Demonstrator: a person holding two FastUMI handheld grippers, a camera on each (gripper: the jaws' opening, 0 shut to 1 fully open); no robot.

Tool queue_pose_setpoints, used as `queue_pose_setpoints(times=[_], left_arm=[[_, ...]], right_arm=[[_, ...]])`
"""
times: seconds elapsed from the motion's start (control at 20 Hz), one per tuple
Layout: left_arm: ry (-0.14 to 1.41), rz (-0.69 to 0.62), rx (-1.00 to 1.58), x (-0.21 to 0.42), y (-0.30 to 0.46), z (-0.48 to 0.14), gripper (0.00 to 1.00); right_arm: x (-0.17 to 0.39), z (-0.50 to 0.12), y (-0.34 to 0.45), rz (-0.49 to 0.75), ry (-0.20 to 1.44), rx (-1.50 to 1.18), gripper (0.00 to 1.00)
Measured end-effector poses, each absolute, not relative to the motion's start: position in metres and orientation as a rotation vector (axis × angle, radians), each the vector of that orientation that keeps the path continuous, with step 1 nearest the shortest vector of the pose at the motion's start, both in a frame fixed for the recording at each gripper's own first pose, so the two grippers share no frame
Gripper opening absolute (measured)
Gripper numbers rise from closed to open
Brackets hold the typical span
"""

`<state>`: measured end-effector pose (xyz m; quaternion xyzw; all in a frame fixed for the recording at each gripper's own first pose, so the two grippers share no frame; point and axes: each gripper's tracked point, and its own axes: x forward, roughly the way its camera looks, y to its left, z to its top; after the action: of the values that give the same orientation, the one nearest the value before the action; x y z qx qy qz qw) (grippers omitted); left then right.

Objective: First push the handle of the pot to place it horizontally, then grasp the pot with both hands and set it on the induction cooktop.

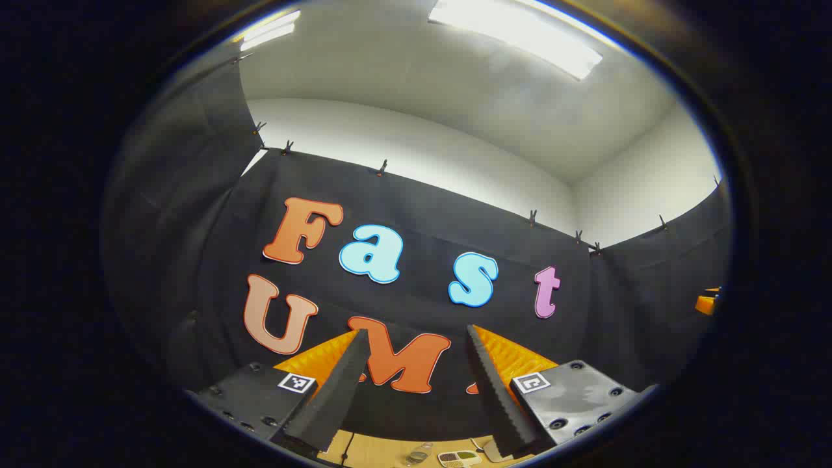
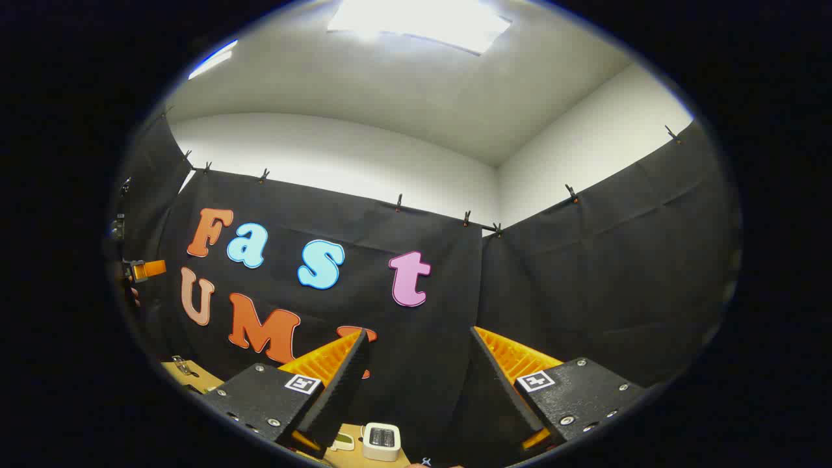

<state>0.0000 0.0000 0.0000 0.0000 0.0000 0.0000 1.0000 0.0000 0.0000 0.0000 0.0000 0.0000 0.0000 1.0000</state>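
1. At the bottom of the left gripper view, the left gripper (image 1: 416,390) stands spread with nothing between its fingers, aimed up at the booth wall (image 1: 624,305).
2. Likewise the right gripper (image 2: 419,390) is spread and empty.
3. Beyond the fingers, a strip of wooden table (image 1: 383,452) carries small items; a white box (image 2: 381,442) sits near the right fingers.
4. I cannot tell where the pot lies; probably below both grippers.
5. My judgement: it is rigid, heavy and slippery, so take its rim or side handles from opposite sides.
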Motion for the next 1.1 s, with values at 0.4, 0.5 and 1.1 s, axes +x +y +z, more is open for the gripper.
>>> queue_pose_setpoints(times=[0.4, 0.5, 1.1], left_arm=[[-0.034, -0.026, 0.033, 0.0, -0.001, 0.006, 0.95], [-0.048, -0.026, 0.052, -0.001, 0.0, 0.01, 0.95], [-0.057, -0.05, 0.088, -0.012, -0.022, -0.006, 0.96]], right_arm=[[-0.001, -0.006, 0.004, -0.003, 0.007, 0.002, 0.94], [-0.001, -0.006, 0.005, -0.002, 0.001, 0.004, 0.94], [-0.006, -0.013, 0.0, 0.003, -0.008, 0.022, 0.94]])
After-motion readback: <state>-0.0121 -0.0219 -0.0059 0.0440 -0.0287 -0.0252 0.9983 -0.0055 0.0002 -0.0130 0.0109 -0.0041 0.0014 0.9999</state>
